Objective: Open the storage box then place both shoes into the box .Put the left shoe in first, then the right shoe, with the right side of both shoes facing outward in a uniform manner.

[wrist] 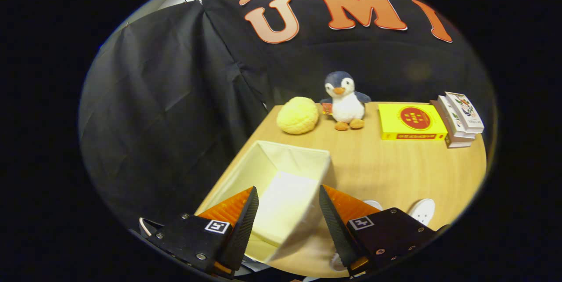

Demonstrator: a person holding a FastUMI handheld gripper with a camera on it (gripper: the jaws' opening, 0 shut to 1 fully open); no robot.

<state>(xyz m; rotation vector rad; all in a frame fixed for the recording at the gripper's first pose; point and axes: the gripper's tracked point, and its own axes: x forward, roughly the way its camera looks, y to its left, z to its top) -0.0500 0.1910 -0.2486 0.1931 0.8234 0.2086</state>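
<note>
The storage box (281, 185) looks like soft matt cloth with a smooth pale lining. The counter (386, 168) is smooth light wood. The penguin (345, 101) is plush, the yellow ball (297, 115) nubbly, the yellow carton (410, 122) glossy card.

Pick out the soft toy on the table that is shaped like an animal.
The penguin, standing upright at the table's far edge. The yellow ball beside it is just a round fuzzy lump. The open gripper is over the storage box.
</note>
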